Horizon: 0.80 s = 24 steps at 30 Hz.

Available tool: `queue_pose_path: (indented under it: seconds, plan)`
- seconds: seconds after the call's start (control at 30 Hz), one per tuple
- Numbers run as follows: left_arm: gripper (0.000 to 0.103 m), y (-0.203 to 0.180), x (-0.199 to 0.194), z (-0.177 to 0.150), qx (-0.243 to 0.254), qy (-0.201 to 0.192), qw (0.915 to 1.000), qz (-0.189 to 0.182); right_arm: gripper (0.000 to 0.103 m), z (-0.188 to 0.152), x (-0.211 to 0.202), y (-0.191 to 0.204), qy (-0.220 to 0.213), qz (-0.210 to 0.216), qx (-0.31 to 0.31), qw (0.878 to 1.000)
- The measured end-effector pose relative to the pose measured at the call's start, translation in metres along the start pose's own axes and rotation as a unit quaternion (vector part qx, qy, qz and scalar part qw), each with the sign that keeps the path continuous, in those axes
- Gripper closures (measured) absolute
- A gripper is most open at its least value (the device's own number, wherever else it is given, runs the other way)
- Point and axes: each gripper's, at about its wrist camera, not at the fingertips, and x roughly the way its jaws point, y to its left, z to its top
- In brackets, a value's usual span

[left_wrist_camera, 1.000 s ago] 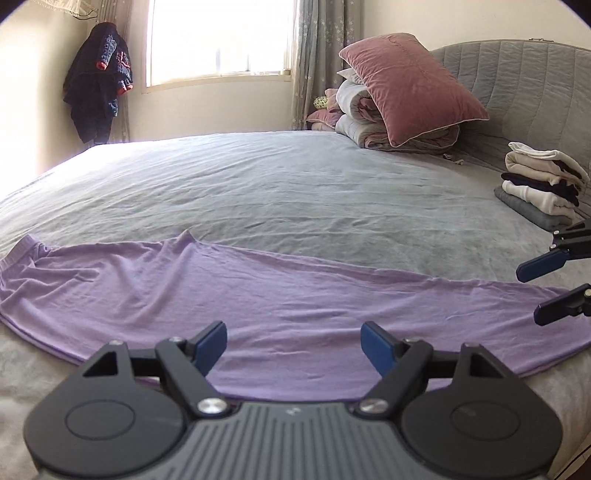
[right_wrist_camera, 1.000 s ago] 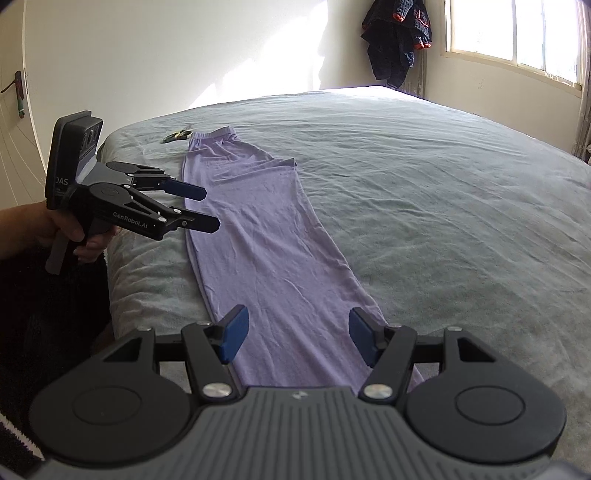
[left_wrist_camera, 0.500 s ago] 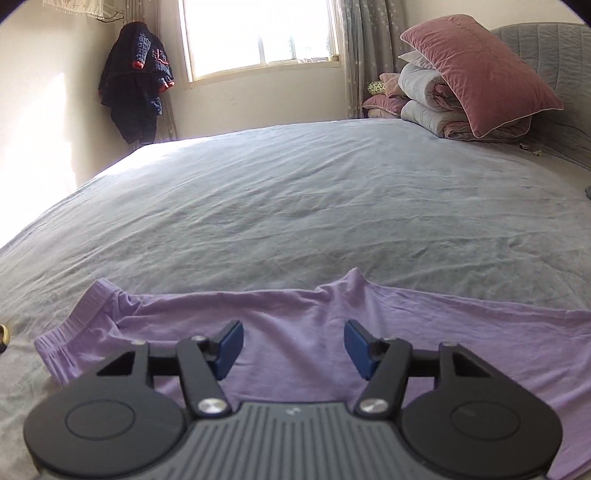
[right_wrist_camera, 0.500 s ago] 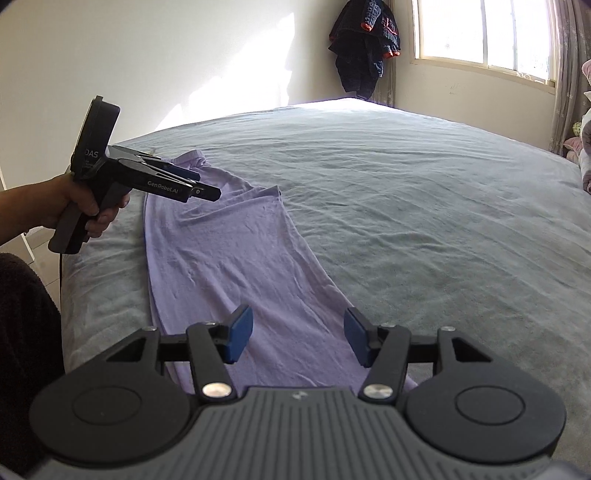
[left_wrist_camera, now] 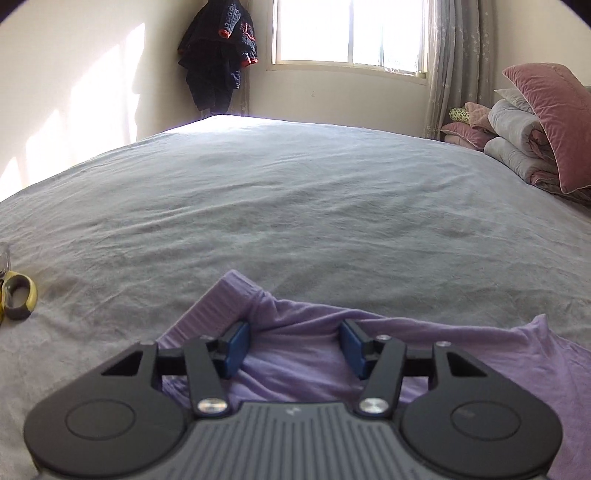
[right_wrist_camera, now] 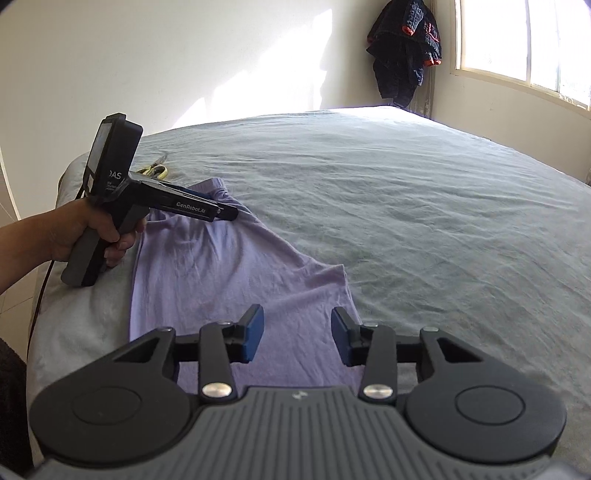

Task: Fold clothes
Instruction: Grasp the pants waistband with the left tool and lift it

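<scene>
My left jaws (left_wrist_camera: 293,349) stand partly apart and have just been closing; the purple cloth lies between and under the blue pads (left_wrist_camera: 236,349), bunched up there, but the pads do not press on it. My right jaws (right_wrist_camera: 297,338) are also partly apart and have just been closing, held over the near end of the same purple garment (right_wrist_camera: 221,269) with nothing pinched between them. The garment lies along the near edge of the grey bed (right_wrist_camera: 424,221), its ribbed waistband (left_wrist_camera: 216,312) raised in a fold just beyond my left jaws. From the right wrist view my left hand (right_wrist_camera: 92,236) grips the handle of its tool, whose tips reach down to the waistband end. A yellow-handled pair of scissors (right_wrist_camera: 155,170) lies on the bed just past that end. Farther off, a pink pillow (left_wrist_camera: 550,122) leans on folded bedding (left_wrist_camera: 513,147) at the head of the bed, and a dark jacket (left_wrist_camera: 218,55) hangs in the corner beside the window (left_wrist_camera: 351,33).
</scene>
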Motion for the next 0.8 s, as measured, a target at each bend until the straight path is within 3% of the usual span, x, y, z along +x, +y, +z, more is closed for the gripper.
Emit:
queue_pose_path:
  seconds: [0.17, 0.4, 0.67, 0.73, 0.8]
  plan:
    - [0.047, 0.005, 0.003, -0.003, -0.01, -0.006, 0.9999, -0.011, 0.065, 0.013, 0.056, 0.009, 0.027, -0.01, -0.007, 1.0]
    - [0.046, 0.013, 0.003, -0.004, -0.03, -0.012, 0.9991, -0.027, 0.066, 0.041, 0.092, -0.004, 0.036, -0.047, 0.01, 0.998]
    - [0.048, 0.034, -0.032, -0.005, -0.059, -0.063, 0.9952, -0.046, 0.066, 0.055, 0.069, 0.004, 0.014, -0.045, 0.025, 0.999]
    - [0.051, 0.042, -0.036, -0.008, -0.066, -0.059, 0.995, -0.046, 0.066, 0.057, 0.063, 0.015, 0.009, -0.034, 0.012, 0.999]
    - [0.061, 0.05, -0.033, -0.011, -0.083, -0.048, 0.9945, -0.041, 0.066, 0.059, 0.066, 0.03, 0.012, -0.018, -0.004, 1.0]
